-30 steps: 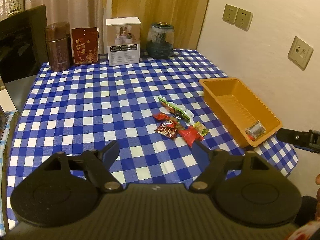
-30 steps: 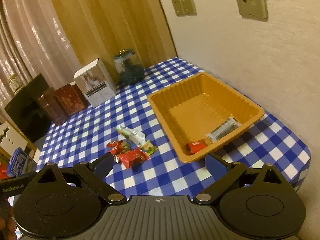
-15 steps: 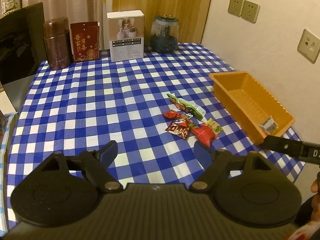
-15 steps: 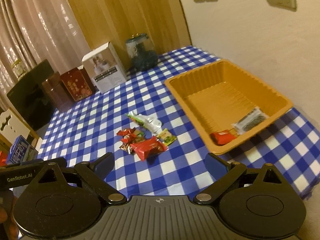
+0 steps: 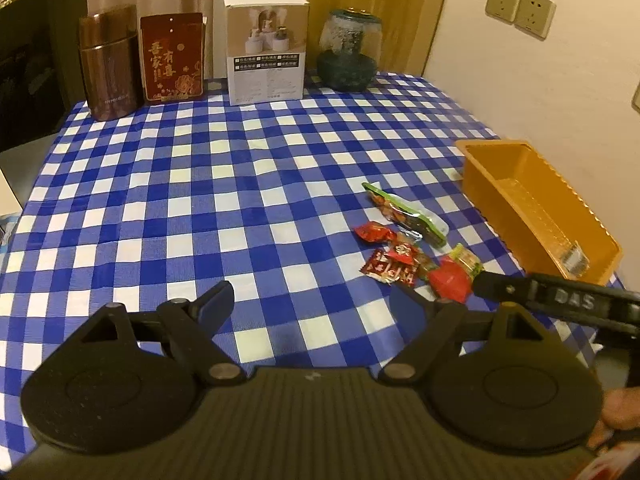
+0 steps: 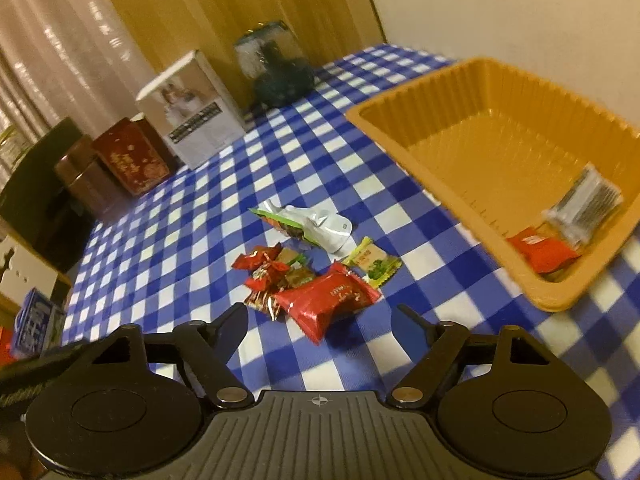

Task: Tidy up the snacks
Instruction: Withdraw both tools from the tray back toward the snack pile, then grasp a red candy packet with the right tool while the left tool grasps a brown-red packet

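Note:
A small heap of snacks lies on the blue checked tablecloth (image 5: 248, 200): a big red packet (image 6: 324, 304), a yellow-green sachet (image 6: 372, 262), a long green and white packet (image 6: 312, 224) and red candies (image 6: 260, 268). My right gripper (image 6: 322, 320) hangs just short of the red packet with its jaws closing, and the pads are not touching the packet. One of its fingers (image 5: 504, 290) reaches in beside the heap (image 5: 400, 256). My left gripper (image 5: 312, 300) is open over bare cloth, left of the heap. The orange tray (image 6: 400, 136) holds a red packet (image 6: 540, 250) and a clear packet (image 6: 588, 204).
Along the table's far edge stand a brown canister (image 5: 108, 64), a red tin (image 5: 172, 56), a white box (image 5: 266, 48) and a glass jar (image 5: 350, 54). The wall runs close behind the tray (image 5: 500, 184). A dark screen (image 5: 36, 60) sits at the far left.
Both grippers have come forward and down towards the snack heap. The right jaws have narrowed. The right gripper's finger has reached further into the left wrist view.

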A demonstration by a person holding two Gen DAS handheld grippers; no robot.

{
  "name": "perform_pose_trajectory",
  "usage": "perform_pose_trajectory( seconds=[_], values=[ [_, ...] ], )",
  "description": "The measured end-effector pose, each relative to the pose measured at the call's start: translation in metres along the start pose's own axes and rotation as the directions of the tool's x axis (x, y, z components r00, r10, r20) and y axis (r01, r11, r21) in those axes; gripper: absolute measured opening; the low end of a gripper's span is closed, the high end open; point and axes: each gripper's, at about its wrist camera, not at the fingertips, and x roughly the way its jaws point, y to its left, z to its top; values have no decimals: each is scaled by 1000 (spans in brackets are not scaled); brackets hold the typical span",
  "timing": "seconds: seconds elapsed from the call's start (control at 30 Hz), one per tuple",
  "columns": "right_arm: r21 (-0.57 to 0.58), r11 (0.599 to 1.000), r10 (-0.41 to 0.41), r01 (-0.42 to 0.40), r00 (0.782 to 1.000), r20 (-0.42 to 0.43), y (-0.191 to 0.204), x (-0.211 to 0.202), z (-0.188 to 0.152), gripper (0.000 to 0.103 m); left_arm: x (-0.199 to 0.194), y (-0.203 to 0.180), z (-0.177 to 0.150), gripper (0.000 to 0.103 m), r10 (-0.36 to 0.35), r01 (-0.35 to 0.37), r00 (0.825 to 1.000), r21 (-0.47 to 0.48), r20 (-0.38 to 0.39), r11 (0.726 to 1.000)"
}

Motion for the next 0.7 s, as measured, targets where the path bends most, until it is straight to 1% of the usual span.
perform_pose_trajectory(
  seconds=[0.23, 0.3, 0.33, 0.47, 0.53, 0.7],
  values=[
    [109, 994, -16, 16, 1000, 1, -2, 38, 12, 72, 16, 7, -4, 83, 0, 0, 1000, -5, -18, 1000],
    [111, 993, -32, 33, 999, -14, -1, 48, 14, 68, 19, 9, -4, 83, 5, -6, 1000, -5, -21, 1000],
    [107, 993, -39, 41, 999, -19, 1, 52, 14, 64, 20, 9, -5, 83, 5, -5, 1000, -7, -22, 1000],
    [45, 997, -66, 67, 998, -24, 6, 57, 11, 62, 24, 10, -7, 83, 6, -6, 999, -6, -34, 1000],
    [24, 998, -63, 63, 998, -29, 6, 54, 9, 59, 24, 8, -7, 83, 3, -3, 999, -1, -36, 1000],
    [-44, 998, -48, 46, 998, -48, 2, 43, 1, 58, 24, 3, -5, 83, -14, 14, 999, 14, -36, 1000]
  ],
)
